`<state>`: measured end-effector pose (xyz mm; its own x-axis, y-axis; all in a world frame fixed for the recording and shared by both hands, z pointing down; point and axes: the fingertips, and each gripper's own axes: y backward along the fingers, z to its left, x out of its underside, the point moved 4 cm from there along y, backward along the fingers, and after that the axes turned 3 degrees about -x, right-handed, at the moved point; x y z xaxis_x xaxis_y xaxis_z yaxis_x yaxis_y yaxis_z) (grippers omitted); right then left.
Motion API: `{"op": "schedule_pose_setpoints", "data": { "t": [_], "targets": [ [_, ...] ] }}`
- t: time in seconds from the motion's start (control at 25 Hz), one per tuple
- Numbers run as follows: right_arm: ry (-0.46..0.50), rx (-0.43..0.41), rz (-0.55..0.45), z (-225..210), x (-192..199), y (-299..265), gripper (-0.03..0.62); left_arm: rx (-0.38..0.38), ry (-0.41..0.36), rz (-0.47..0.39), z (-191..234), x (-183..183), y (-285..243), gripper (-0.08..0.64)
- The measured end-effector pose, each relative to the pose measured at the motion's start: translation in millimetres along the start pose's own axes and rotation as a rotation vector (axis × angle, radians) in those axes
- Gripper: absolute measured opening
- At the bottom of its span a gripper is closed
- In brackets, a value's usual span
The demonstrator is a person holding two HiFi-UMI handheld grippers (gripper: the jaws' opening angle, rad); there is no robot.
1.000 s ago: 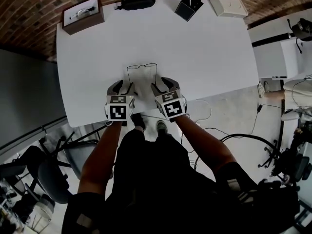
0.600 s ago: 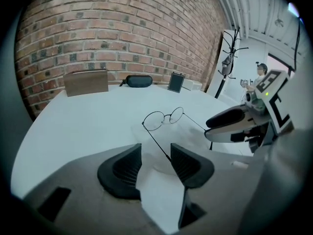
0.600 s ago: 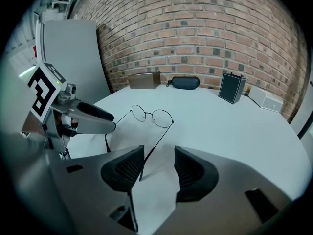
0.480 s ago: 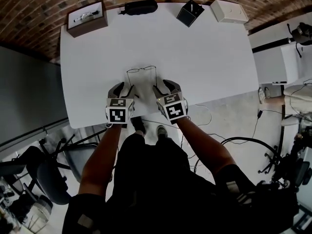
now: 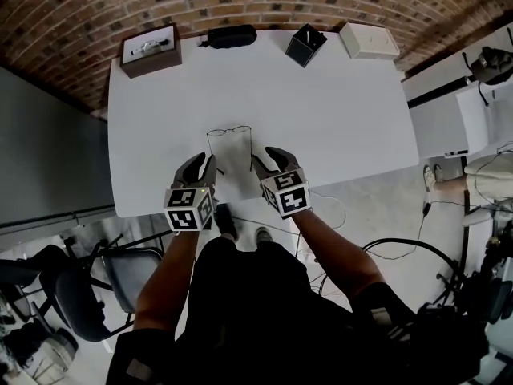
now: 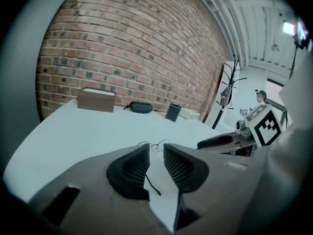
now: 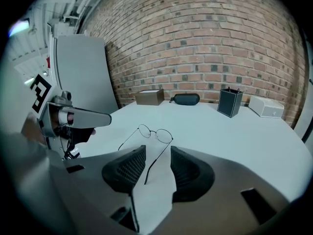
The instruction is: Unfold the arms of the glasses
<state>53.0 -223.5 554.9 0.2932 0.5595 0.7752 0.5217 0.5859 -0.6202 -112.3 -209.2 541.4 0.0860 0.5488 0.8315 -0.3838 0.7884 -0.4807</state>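
Thin wire-rimmed glasses [image 5: 229, 131] lie on the white table [image 5: 337, 119] with both arms folded out toward me. My left gripper [image 5: 205, 160] hovers over the tip of the left arm. Its jaws are closing, and in the left gripper view the arm's tip [image 6: 152, 185] shows in the gap, untouched by either pad [image 6: 134, 168]. My right gripper [image 5: 266, 157] hangs over the right arm with its jaws apart. In the right gripper view that arm [image 7: 155, 161] runs through the gap below them, clear of both pads, and the lenses [image 7: 155, 134] lie beyond.
Along the table's far edge stand a brown box [image 5: 150, 49], a black glasses case [image 5: 232, 36], a black pen holder [image 5: 304, 44] and a white box [image 5: 369, 40]. A brick wall rises behind. Chairs and cables are on the floor near me.
Both grippers have lifted off the table and drawn back a little from the glasses. The glasses stay flat on the table with their arms out.
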Motion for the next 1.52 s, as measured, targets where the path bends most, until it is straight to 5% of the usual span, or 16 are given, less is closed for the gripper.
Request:
{"op": "schedule_pose_setpoints", "data": {
  "t": [0.4,0.68,1.52],
  "targets": [
    [0.034,-0.098,-0.145,5,-32,69,0.048,-0.016,0.061,-0.146,-42,-27,60,0.012],
    [0.071,-0.159,-0.221,11,-43,122,0.017,0.014,0.027,-0.254,-86,-42,107,0.011],
    [0.11,-0.243,-0.378,40,-58,246,0.009,-0.071,-0.004,-0.327,-156,-42,212,0.009]
  ]
}}
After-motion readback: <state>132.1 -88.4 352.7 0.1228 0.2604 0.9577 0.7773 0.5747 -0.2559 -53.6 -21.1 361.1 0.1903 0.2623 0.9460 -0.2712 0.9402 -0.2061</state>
